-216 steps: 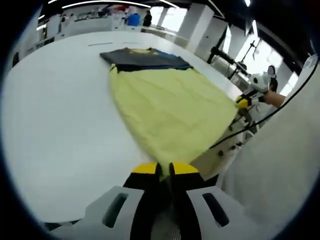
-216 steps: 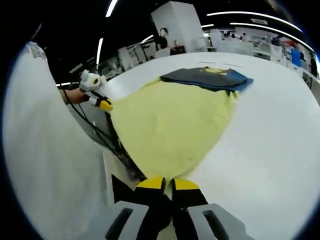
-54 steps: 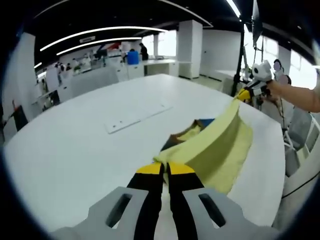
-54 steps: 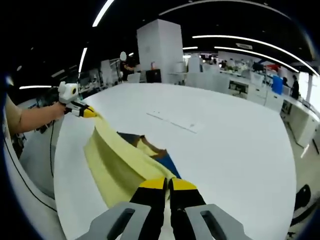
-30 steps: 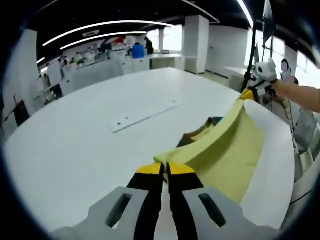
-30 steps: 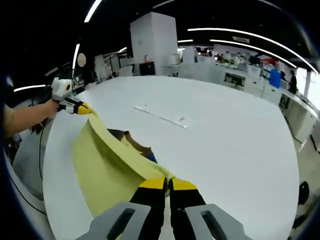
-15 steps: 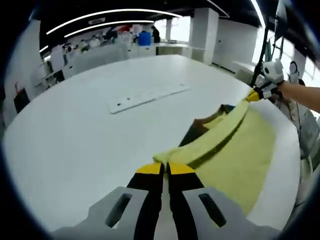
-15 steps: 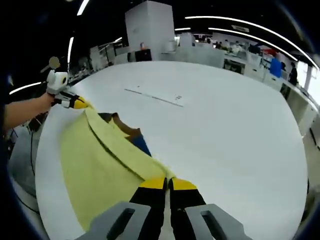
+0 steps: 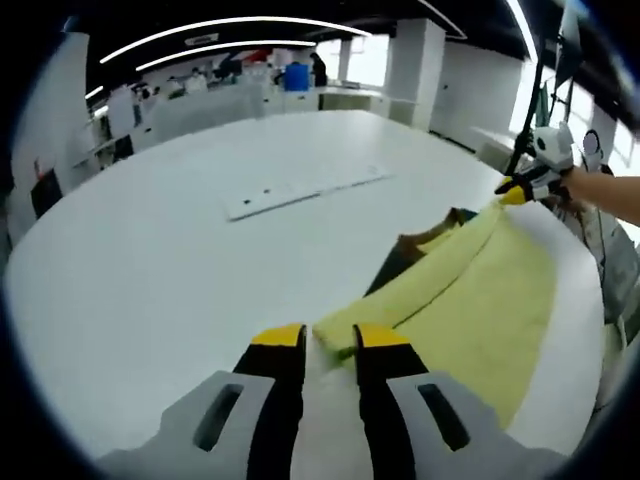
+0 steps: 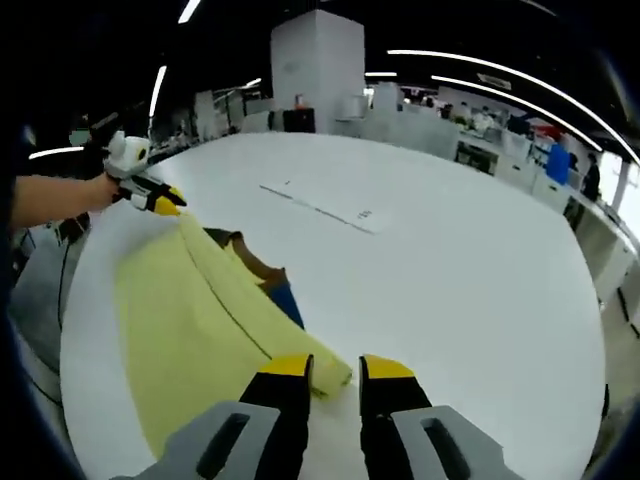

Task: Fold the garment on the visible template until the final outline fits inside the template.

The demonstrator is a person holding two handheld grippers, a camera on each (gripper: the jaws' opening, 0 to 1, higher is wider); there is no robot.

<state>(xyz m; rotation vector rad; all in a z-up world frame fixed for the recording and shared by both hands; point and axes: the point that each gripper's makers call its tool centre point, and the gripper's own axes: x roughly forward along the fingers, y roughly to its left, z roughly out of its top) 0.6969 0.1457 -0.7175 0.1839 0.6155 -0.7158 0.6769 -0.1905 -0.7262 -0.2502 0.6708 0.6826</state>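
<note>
**First fold laid, both tools open**

Progress: the garment (image 9: 470,300) lies on the white tabletop (image 9: 150,260) with its yellow layer doubled over, folded edge running from one tool to the other. A dark brown and blue part pokes out from under that edge. Judged from this, one fold is down; further folds likely remain, since the yellow panel is broad.

Template: a pale strip with dots (image 9: 300,190) lies well apart from the garment; whether it marks the template I cannot tell.

Tools: left tool (image 9: 328,340) has jaws apart, garment corner just between and ahead of them. Right tool (image 10: 335,372) likewise parted at the opposite corner, cloth released.

Orientation: long axis runs tool to tool, along the tabletop's near edge; in the right gripper view it stretches from the near corner toward the far left.
</note>
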